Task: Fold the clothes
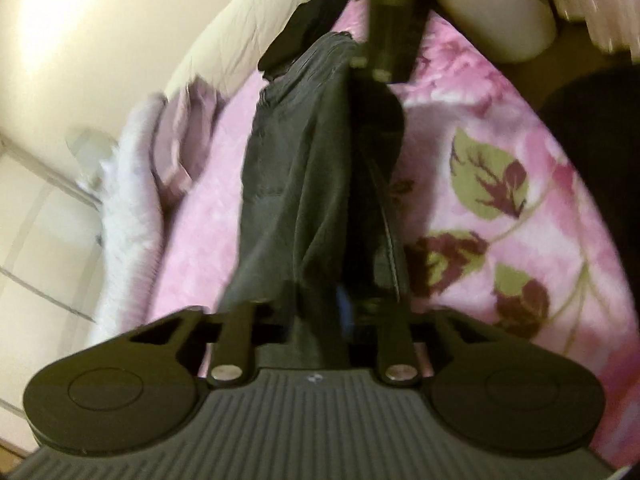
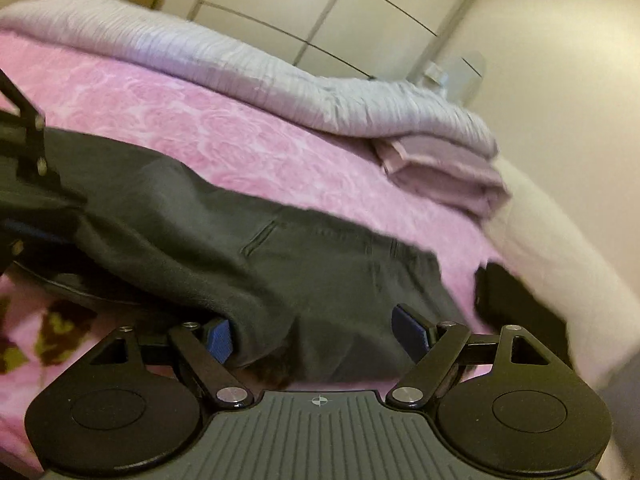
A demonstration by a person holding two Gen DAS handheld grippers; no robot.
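Note:
Dark grey trousers (image 1: 296, 184) lie lengthwise on a pink floral blanket (image 1: 500, 184). In the left wrist view my left gripper (image 1: 320, 312) is shut on the near end of the trousers; the cloth hides its fingertips. The other gripper's black frame (image 1: 394, 20) reaches in at the far end. In the right wrist view the trousers (image 2: 280, 248) spread across the pink blanket (image 2: 180, 120). My right gripper (image 2: 316, 332) is open, its blue pads (image 2: 220, 338) on either side of a bunched fold of the trousers. The left gripper's frame (image 2: 28, 140) shows at the left edge.
A folded lilac garment (image 2: 444, 176) and a grey ribbed cover (image 2: 280, 76) lie at the far side of the bed. A black object (image 2: 516, 304) rests near the bed's right end. White wardrobe doors (image 2: 320, 12) stand behind. A white pillow (image 1: 500, 16) is beyond the bed.

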